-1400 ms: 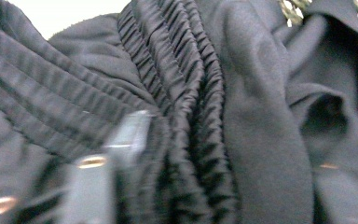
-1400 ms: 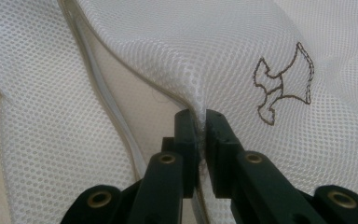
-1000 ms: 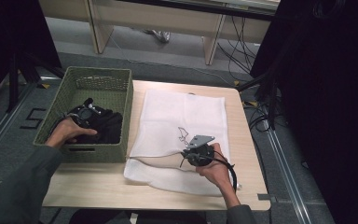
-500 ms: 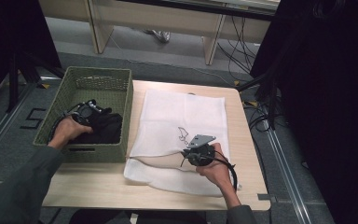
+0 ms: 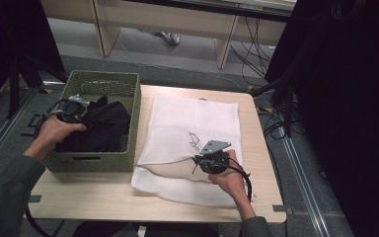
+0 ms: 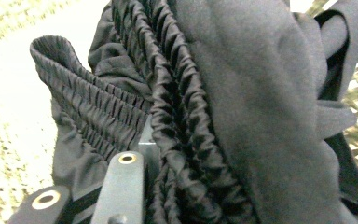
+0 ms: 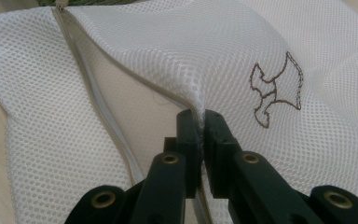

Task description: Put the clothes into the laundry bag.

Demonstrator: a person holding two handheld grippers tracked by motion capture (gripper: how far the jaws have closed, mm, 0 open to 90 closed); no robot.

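Black garment [image 5: 97,127], soft and matte, with a gathered elastic band; bunched up in the green woven basket [image 5: 128,123] at the left of the worktop [image 5: 103,202], part of it lifted above the basket rim. Left tongs [image 5: 74,106] at the garment's left edge, jaws just closing and now clamped on the fabric. Left hand [image 5: 56,132] wrapped around the tool over the basket's left side, sleeved forearm reaching in from the near left corner.

Seen from the left gripper view: ribbed folds of the garment [image 6: 242,116] pressed right against the jaw, rows of shirring plain, a strap looping at the right, basket weave blurred behind. None of that texture legible from the high view, where the cloth reads as one dark heap.

White mesh laundry bag [image 5: 192,133] flat on the worktop just right of the basket, its zip opening gaping along the near left side. Right tongs [image 5: 205,160] closed on the bag's upper layer, holding that edge raised.

Seen from the right gripper view: the mesh [image 7: 168,60] pinched to a ridge between the shut jaws, the zip [image 7: 98,112] running away to the far left, a brown stitched outline [image 7: 277,91] at the right. Right hand [image 5: 229,177] low over the bag's near edge, forearm entering from the near side.
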